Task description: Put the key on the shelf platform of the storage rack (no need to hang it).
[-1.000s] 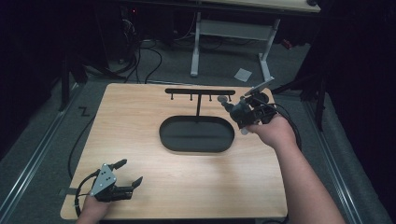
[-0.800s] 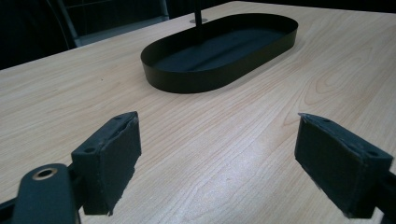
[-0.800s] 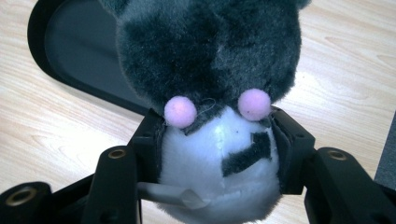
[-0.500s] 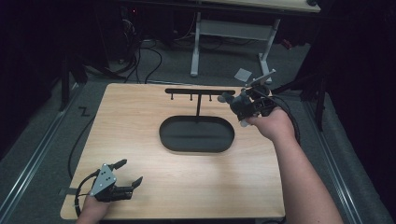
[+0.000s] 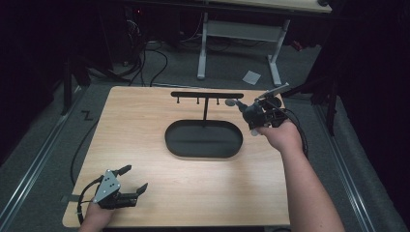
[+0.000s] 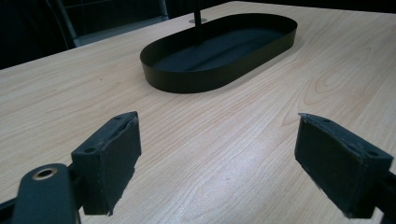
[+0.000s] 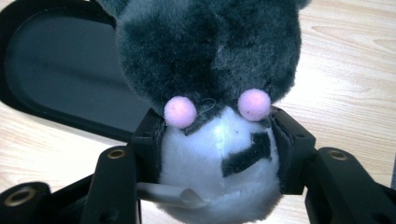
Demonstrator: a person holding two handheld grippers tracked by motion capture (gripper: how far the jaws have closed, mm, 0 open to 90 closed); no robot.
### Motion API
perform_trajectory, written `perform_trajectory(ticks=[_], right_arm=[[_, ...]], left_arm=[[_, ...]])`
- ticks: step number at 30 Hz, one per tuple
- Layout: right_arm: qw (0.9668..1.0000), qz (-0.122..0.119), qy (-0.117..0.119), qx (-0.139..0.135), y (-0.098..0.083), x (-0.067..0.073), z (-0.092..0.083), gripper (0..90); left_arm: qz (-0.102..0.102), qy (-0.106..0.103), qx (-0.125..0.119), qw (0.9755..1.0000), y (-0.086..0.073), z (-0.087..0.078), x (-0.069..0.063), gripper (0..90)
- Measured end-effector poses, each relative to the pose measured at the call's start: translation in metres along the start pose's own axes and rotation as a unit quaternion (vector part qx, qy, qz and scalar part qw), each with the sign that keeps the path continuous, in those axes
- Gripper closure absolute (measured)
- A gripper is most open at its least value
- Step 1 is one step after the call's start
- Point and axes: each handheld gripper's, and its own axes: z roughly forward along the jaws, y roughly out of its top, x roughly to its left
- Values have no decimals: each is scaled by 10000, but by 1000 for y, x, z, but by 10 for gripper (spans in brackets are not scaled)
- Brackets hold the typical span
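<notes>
A grey and white plush toy [image 7: 210, 65] with two pink dots sits between the pads of my right gripper [image 7: 219, 140], which is shut on its white part. In the high view my right gripper [image 5: 255, 115] holds the plush toy [image 5: 247, 112] above the table, just past the right end of a black oval tray [image 5: 169, 145]. A black T-shaped stand [image 5: 207, 95] with small hooks rises from the tray's far side. My left gripper [image 5: 134, 178] rests open at the table's front left with nothing between its pads [image 6: 112, 154]; the tray [image 6: 187, 84] lies ahead of it.
The wooden table [image 5: 145, 125] has its front edge close to my left hand. Beyond its far edge are cables on the floor [image 5: 145, 63], a white desk frame [image 5: 203, 48] and a scrap of paper [image 5: 251, 77].
My right gripper, still gripping the plush toy, rose slightly and has since come down a little near the tray's right end. My left gripper has stayed where it was.
</notes>
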Motion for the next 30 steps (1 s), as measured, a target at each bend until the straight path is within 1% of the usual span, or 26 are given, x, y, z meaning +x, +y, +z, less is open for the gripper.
perform_trajectory(ticks=[3, 5, 9, 11, 15, 17, 22, 26, 30], right_arm=[[10000, 45, -1, -6, -2, -2, 6, 470], [9999, 127, 38, -51, -4, -3, 13, 469], [9999, 141, 69, -69, -7, -3, 21, 467], [9999, 84, 32, -63, -8, -2, 25, 464], [9998, 133, 64, -119, -8, 0, 31, 462], [9998, 133, 28, -134, -7, 1, 33, 455], [9997, 135, -53, -195, -4, 2, 40, 424], [9996, 156, -139, -209, -1, 3, 44, 350], [9996, 145, -114, -192, -1, 4, 45, 330]], left_arm=[[2, 5, 2, 10000, 0, 0, 0, 151], [2, 6, -4, 10000, 0, 0, 0, 151], [1, 10, -16, 10000, 0, 0, -1, 151], [1, 11, -20, 10000, 0, 0, -1, 151], [-1, 12, -22, 10000, 0, 0, -1, 151], [0, 13, -21, 10000, 0, 0, -1, 151], [-3, 24, -27, 10000, 0, -1, -1, 151], [11, 31, -50, 10000, -1, -1, -1, 151], [14, 27, -46, 10000, -1, -1, -1, 151]])
